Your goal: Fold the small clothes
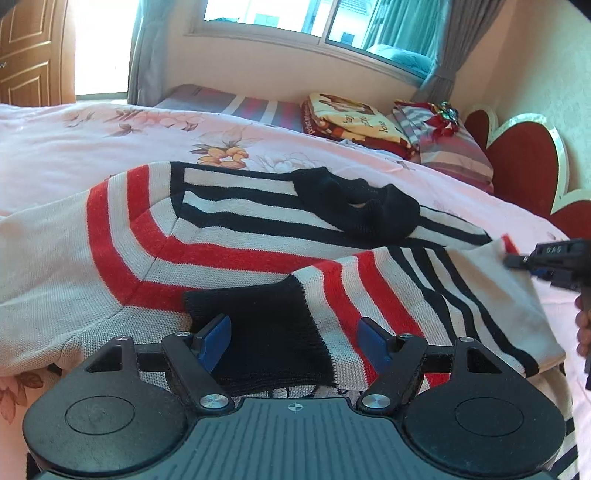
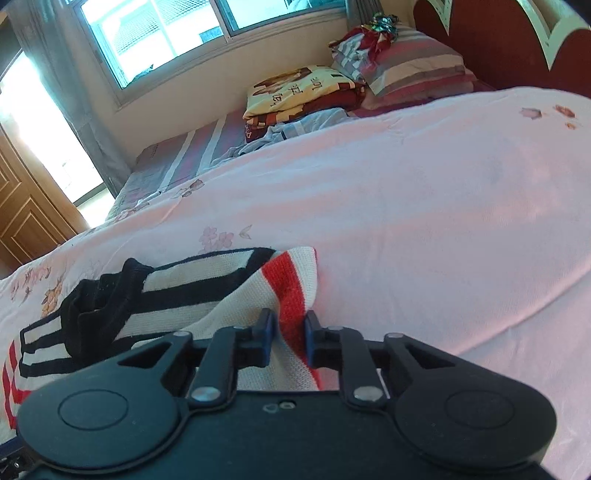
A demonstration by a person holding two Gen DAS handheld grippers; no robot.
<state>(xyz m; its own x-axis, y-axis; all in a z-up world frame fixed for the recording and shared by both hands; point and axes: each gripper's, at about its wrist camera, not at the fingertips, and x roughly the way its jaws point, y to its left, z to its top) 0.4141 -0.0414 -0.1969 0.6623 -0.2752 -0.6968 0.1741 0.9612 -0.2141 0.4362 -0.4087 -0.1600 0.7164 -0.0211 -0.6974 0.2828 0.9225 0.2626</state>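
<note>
Sweater (image 1: 229, 254), striped cream, red and black, lies on the pink bedspread (image 1: 74, 147). Left wrist view: left gripper (image 1: 295, 341) stands spread over the black cuff (image 1: 266, 332) at 6 o'clock, pressing nothing. Right wrist view: right gripper (image 2: 289, 341) pinches a sweater edge at 6 o'clock. Risk: loose knit may slip free or drag the folded sleeve askew.

A folded blanket (image 1: 351, 118) and striped pillow (image 1: 454, 155) lie beneath the window (image 1: 314, 18).

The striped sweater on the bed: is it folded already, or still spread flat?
Partly folded: one sleeve of the striped sweater lies across its body, black cuff on top.
</note>
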